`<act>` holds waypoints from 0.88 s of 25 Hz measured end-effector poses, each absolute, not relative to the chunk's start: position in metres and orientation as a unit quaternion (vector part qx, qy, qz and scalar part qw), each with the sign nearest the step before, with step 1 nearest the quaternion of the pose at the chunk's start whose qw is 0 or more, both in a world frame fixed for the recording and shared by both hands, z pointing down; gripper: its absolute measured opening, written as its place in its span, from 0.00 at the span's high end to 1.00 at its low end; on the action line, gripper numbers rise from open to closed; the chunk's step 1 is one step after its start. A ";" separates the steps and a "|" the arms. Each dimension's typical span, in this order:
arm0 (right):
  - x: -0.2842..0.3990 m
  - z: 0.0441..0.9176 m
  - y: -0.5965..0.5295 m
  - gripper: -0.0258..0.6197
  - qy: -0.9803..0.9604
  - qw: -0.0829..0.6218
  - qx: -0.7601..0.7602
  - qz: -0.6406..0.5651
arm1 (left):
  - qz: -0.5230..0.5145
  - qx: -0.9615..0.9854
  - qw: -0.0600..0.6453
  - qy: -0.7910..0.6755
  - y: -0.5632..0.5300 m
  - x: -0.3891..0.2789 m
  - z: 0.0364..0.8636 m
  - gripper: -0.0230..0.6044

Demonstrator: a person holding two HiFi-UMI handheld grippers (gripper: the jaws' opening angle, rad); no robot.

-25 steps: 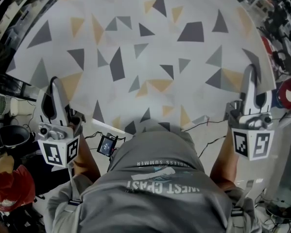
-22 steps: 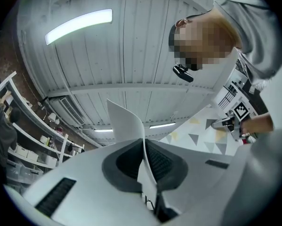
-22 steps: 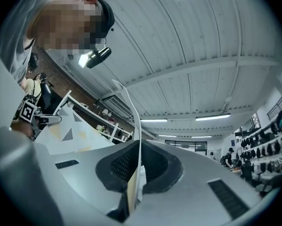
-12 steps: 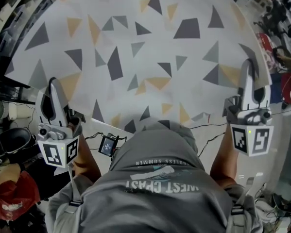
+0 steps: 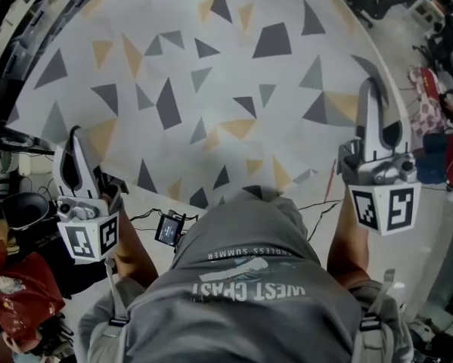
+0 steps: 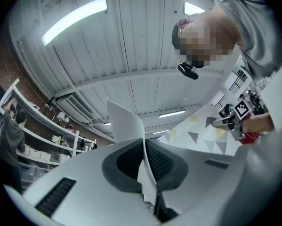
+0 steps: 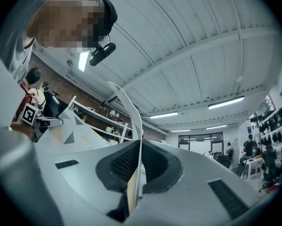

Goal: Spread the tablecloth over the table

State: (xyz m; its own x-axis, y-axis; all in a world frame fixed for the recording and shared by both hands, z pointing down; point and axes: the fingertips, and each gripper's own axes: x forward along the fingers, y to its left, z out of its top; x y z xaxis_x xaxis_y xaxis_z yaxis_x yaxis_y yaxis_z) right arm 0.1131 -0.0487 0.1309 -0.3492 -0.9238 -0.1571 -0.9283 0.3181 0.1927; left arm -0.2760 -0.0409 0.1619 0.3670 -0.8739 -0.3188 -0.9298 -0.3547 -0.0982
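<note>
The tablecloth (image 5: pixel 211 74), pale grey with dark grey and yellow triangles, is stretched out flat ahead of me and fills the upper head view. My left gripper (image 5: pixel 73 136) is shut on its near left edge, and my right gripper (image 5: pixel 370 88) is shut on its near right edge. In the left gripper view a strip of the tablecloth (image 6: pixel 129 124) curls up from the closed left gripper (image 6: pixel 144 145). In the right gripper view the tablecloth's edge (image 7: pixel 132 108) stands pinched in the right gripper (image 7: pixel 141 142). What lies under the cloth is hidden.
A red bag (image 5: pixel 14 293) and a black pot (image 5: pixel 22 210) sit low on the left. A small cabled device (image 5: pixel 168 229) hangs by my body. Clutter (image 5: pixel 438 119) lines the right side. Shelves (image 6: pixel 42 140) stand along the left wall.
Both grippers keep their hold on the cloth. In the head view the cloth and the right gripper sit slightly higher and the view has swung a little; nothing was let go.
</note>
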 end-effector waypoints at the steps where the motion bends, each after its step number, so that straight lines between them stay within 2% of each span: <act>1: 0.112 0.134 -0.052 0.94 0.816 0.010 -0.565 0.122 | 0.103 -0.813 0.132 0.558 -0.041 -0.276 0.162 0.97; 22: 0.113 0.134 -0.048 0.94 0.818 0.013 -0.563 0.121 | 0.111 -0.806 0.138 0.565 -0.043 -0.281 0.163 0.97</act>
State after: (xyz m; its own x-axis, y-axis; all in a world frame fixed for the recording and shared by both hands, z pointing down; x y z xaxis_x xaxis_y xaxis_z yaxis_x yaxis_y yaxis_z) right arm 0.1126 -0.0476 0.1339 -0.3666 -0.9171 -0.1567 -0.9232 0.3378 0.1832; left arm -0.2810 -0.0427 0.1628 0.3369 -0.8803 -0.3340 -0.9413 -0.3234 -0.0971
